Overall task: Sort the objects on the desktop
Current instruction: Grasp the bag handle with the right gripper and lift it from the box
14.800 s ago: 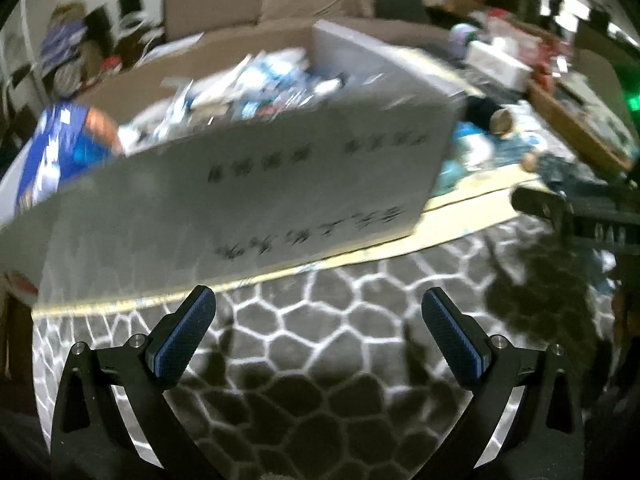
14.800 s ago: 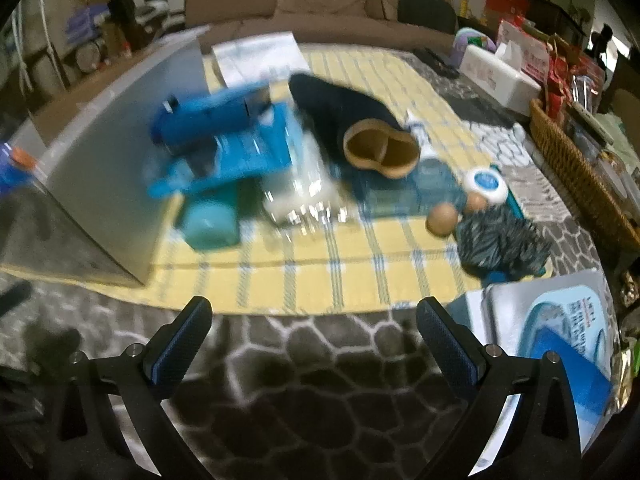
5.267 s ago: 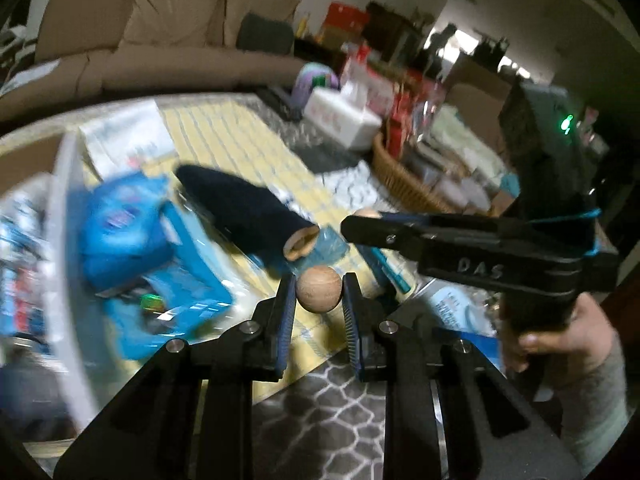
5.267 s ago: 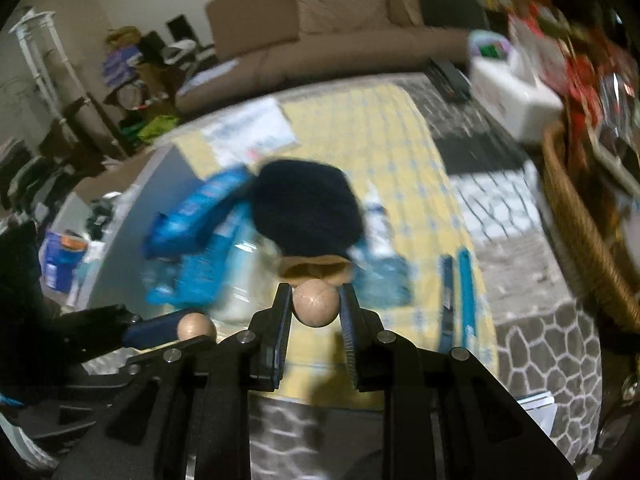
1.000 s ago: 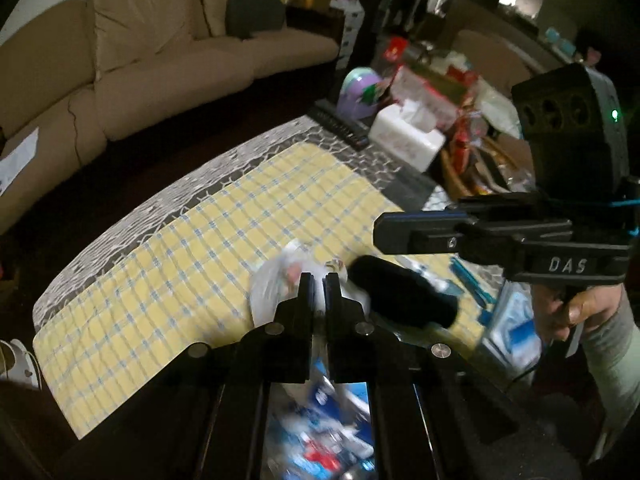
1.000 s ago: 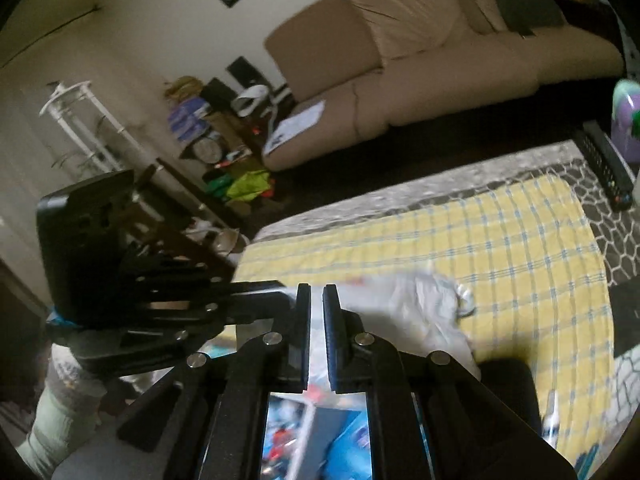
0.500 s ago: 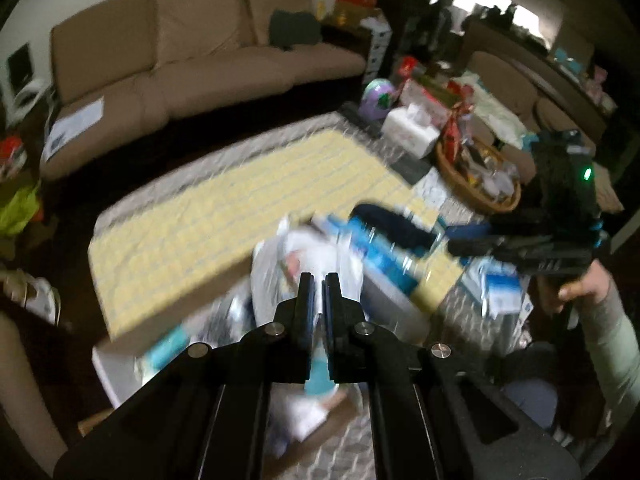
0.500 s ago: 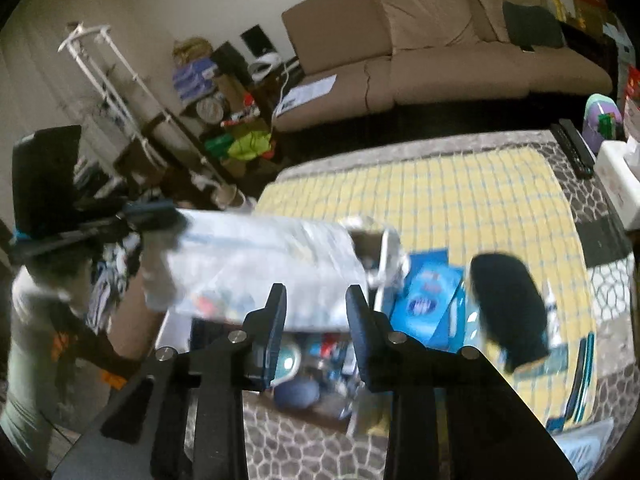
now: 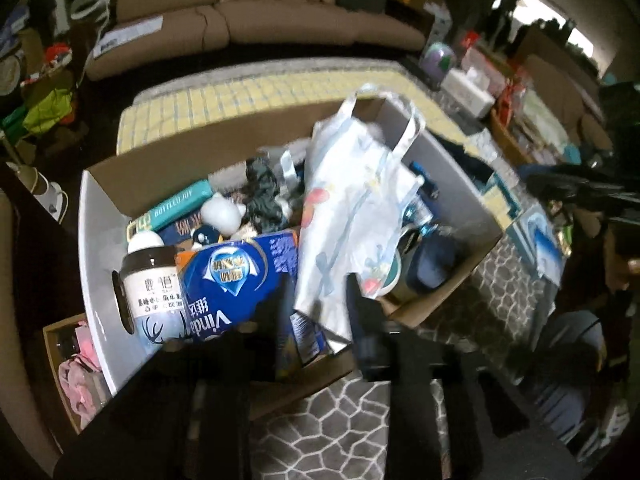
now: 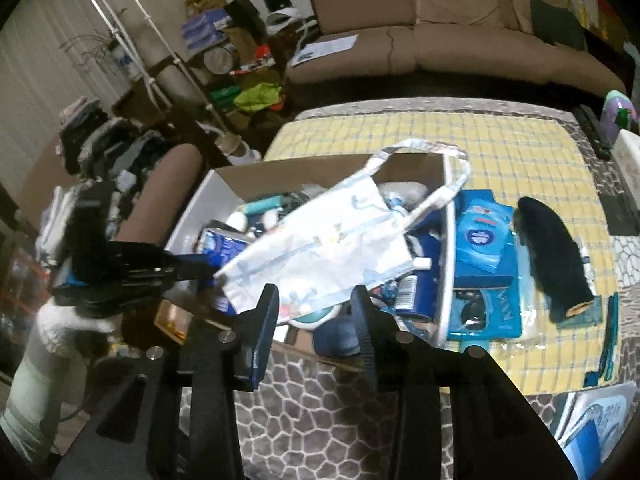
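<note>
Your right claw (image 10: 314, 316) is opening, and its two blue pads stand apart. The bottom edge of the white plastic bag (image 10: 320, 250) sits between them, but the pads do not seem to press it. Your left claw (image 9: 316, 320) is opening too. It looks dark and blurry, and the bag's (image 9: 352, 216) lower edge hangs in the gap.

The bag lies slanted on top of the full cardboard box (image 10: 328, 168), with its handles up near the far wall. Under it in the box are a blue tissue pack (image 9: 236, 280) and a jar with a dark lid (image 9: 154, 280).

Just beside the box, on the yellow checked cloth (image 10: 500, 136) on the desk, lie a blue packet (image 10: 482, 236) and a dark sock (image 10: 554, 260).
</note>
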